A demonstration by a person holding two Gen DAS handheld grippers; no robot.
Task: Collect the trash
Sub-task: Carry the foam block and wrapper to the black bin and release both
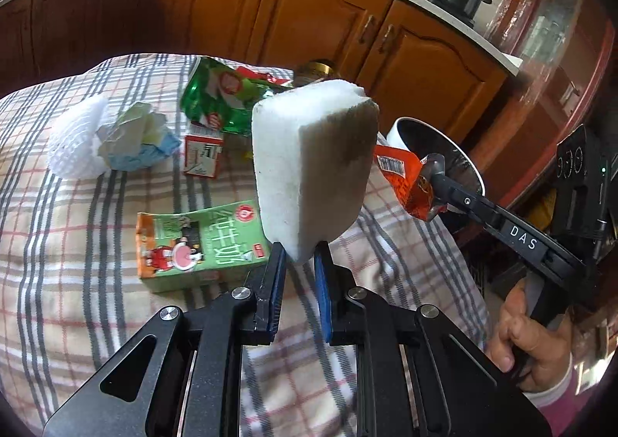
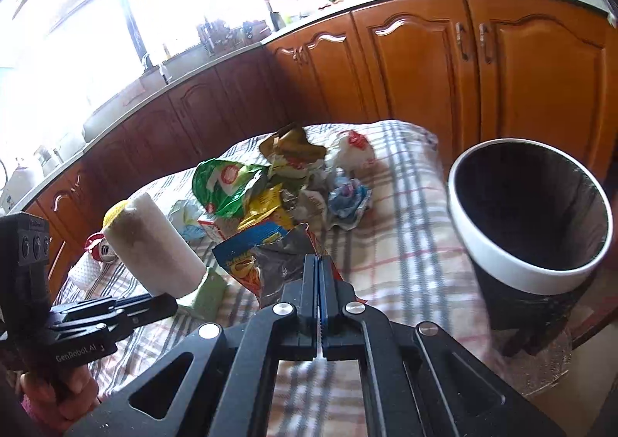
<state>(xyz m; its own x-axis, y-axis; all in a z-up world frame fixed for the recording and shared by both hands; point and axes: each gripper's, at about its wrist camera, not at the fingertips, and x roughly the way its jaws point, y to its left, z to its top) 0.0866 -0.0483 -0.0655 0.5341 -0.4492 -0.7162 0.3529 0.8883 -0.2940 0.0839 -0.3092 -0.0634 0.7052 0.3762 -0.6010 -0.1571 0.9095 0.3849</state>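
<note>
While the checked tablecloth [image 2: 405, 244] was strewn with wrappers, the bin [image 2: 529, 213], black with a white rim, was seen just beside its right edge. A stained sponge [image 1: 313, 166] was clamped by the left gripper [image 1: 299, 259]; an orange snack wrapper [image 2: 266, 263] was pinched by the fully closed right gripper [image 2: 319, 267]. Carrying to the bin was judged in hand; release above the rim comes next. The bin's base was blurred.

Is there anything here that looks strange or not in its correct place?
Yes. The sponge clamped in the left gripper has a brown, dirty-looking stain on one face. The right gripper pinches a torn-open snack wrapper. More wrappers lie scattered on the checked cloth.
</note>
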